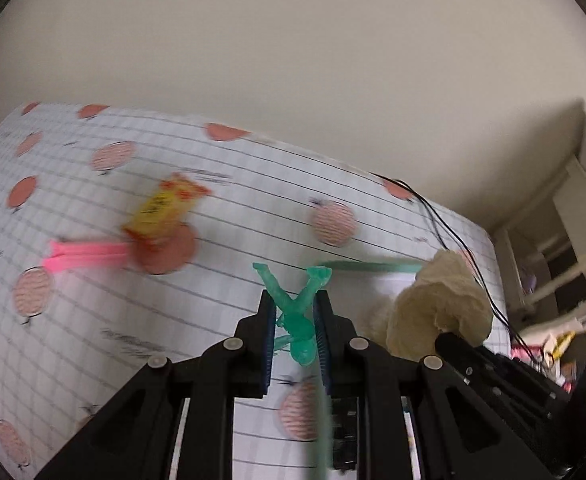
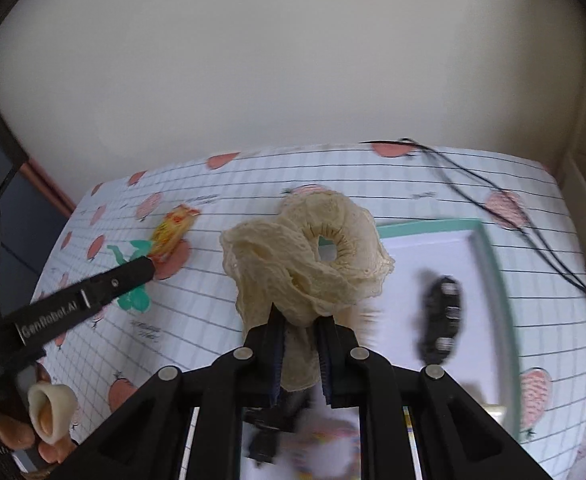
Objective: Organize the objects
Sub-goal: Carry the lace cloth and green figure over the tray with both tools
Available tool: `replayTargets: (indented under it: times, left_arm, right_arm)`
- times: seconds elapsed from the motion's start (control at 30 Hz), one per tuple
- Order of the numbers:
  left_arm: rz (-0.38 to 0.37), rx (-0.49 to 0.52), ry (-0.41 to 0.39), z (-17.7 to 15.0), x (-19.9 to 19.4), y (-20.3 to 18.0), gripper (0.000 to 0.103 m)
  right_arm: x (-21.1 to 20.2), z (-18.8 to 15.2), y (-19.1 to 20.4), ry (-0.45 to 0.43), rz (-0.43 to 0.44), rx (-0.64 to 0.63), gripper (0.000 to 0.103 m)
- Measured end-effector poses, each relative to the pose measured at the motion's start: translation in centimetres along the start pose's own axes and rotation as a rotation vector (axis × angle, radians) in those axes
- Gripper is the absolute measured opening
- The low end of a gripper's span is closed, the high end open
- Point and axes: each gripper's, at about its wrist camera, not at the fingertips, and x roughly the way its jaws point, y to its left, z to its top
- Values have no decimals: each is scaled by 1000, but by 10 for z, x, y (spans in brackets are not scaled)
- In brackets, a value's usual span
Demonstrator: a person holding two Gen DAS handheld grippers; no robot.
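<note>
Your left gripper (image 1: 293, 312) clamps the green figure (image 1: 299, 320) head-down, legs splayed toward frame top; your right gripper (image 2: 301, 322) pinches the scrunchie (image 2: 305, 256) upright.

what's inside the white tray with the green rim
A black studded hair clip lies on the bare white floor of the tray. The cream scrunchie and right hand-held gripper cover its near left part.

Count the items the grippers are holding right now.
2. A translucent green plastic figure is clamped in the left gripper; a cream lace scrunchie in the right gripper.
</note>
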Motion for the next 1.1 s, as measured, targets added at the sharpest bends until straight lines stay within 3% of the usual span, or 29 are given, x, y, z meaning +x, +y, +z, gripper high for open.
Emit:
replayTargets:
  times: [0.17, 0.43, 0.6, 0.83, 0.93, 1.0, 1.1]
  left_arm:
    - [-36, 77, 38, -13, 28, -36, 19]
    - [-22, 110, 78, -18, 73, -53, 19]
    - [-3, 146, 78, -24, 83, -60, 19]
    - [-36, 146, 97, -26, 87, -59, 20]
    - [-58, 142, 103, -26, 84, -58, 20]
    - [-71, 133, 110, -25, 84, -57, 26]
    - [-90, 116, 122, -24, 82, -57, 35]
  right_arm:
    - [-2, 0, -36, -2, -28, 68, 16]
    - [14, -1, -55, 22, -44, 89, 16]
    - [33, -7, -59, 61, -74, 87, 16]
    - [40, -9, -61, 82, -109, 101, 20]
    - [39, -7, -60, 78, -113, 100, 27]
    - [38, -6, -60, 77, -114, 104, 37]
    - [36, -3, -60, 79, -106, 102, 42]
